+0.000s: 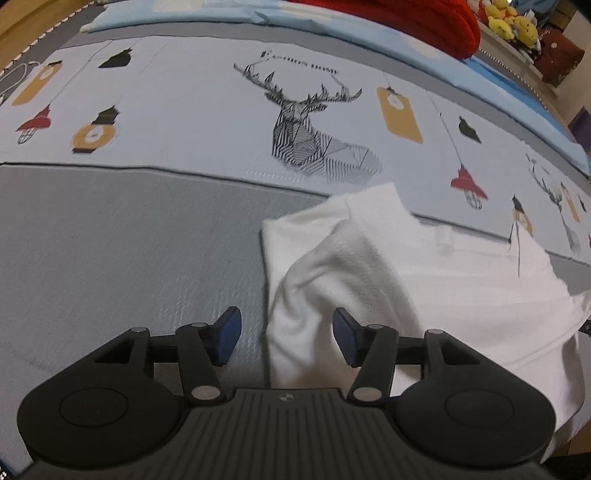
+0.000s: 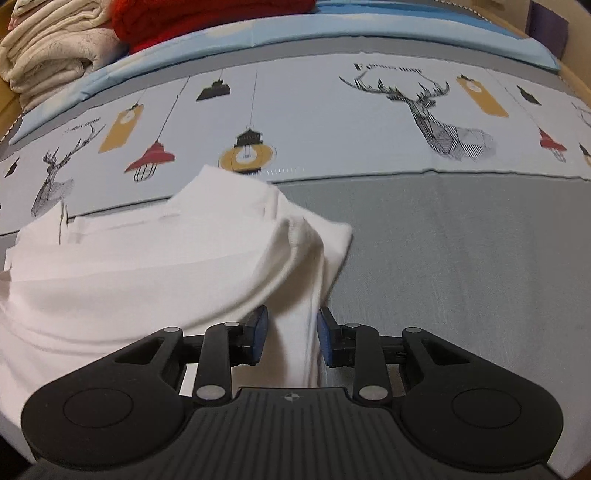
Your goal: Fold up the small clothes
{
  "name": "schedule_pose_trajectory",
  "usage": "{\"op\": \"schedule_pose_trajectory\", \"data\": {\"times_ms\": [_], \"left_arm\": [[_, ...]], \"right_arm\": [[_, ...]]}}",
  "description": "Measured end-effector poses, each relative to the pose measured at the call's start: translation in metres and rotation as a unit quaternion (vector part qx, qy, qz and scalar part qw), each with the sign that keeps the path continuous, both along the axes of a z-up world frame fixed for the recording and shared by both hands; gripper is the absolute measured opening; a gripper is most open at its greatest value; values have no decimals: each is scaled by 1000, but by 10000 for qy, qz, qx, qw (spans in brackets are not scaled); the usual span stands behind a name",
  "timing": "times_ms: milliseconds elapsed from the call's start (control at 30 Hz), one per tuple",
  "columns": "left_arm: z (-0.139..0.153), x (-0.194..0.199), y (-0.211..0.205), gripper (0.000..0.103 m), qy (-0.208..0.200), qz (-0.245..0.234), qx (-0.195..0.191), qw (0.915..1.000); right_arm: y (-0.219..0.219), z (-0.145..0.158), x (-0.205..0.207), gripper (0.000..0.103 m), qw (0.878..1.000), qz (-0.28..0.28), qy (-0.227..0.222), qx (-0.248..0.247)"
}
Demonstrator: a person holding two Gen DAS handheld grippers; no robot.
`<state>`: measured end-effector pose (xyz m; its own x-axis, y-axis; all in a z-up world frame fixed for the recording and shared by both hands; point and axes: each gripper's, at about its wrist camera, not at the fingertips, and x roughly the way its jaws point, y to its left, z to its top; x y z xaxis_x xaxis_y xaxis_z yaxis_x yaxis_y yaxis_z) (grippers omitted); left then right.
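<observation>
Our left gripper (image 1: 287,338) has its fingers spread, released over the left edge of the white garment (image 1: 424,280). Our right gripper (image 2: 291,338) straddles a fold, pads apart. The garment lies on the bed (image 1: 110,240).

White garment (image 1: 424,280) on a grey sheet (image 1: 129,240) whose pale band (image 2: 332,122) bears black line-drawn deer, red and yellow lamps (black ones too); light blue cloth (image 2: 369,26), red knit (image 2: 207,18), cream pile (image 2: 51,48), blue pads (image 2: 258,334)
</observation>
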<state>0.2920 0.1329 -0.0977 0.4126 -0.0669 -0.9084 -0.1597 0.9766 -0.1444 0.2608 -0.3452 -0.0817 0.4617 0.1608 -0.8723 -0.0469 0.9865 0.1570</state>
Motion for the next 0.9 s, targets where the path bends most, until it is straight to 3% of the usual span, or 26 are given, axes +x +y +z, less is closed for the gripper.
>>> {"op": "schedule_pose_trajectory", "data": {"times_ms": [200, 267, 333, 400, 467, 500, 567, 667, 767, 900], "left_arm": [[-4, 24, 0, 59, -156, 101, -149, 9997], [-5, 29, 2, 47, -220, 67, -196, 9995], [-6, 33, 3, 14, -257, 1, -299, 9992], [-3, 35, 6, 7, -335, -5, -266, 9991], [0, 36, 12, 5, -427, 63, -358, 9984], [2, 36, 16, 5, -494, 127, -411, 9979], [8, 37, 23, 4, -662, 296, -449, 9964], [13, 38, 35, 4, -914, 684, -506, 9922], [12, 45, 37, 3, -991, 721, -410, 9916], [2, 53, 34, 4, -856, 661, -330, 9936]], "right_arm": [[3, -2, 24, 30, 9993, -138, -317, -130], [2, -1, 32, 30, 9988, -223, -437, -58], [1, -2, 39, 30, 9982, -299, -514, 7], [2, -3, 45, 30, 9977, -330, -585, 86], [3, -3, 49, 25, 9974, -304, -626, 173], [3, -4, 51, 14, 9973, -283, -630, 228], [4, -5, 54, 5, 9972, -252, -611, 346], [-3, 1, 56, 3, 9930, -605, -845, 569], [-12, 10, 57, 3, 9839, -1114, -1241, 644], [-8, -3, 68, 4, 9873, -1147, -961, 539]]}}
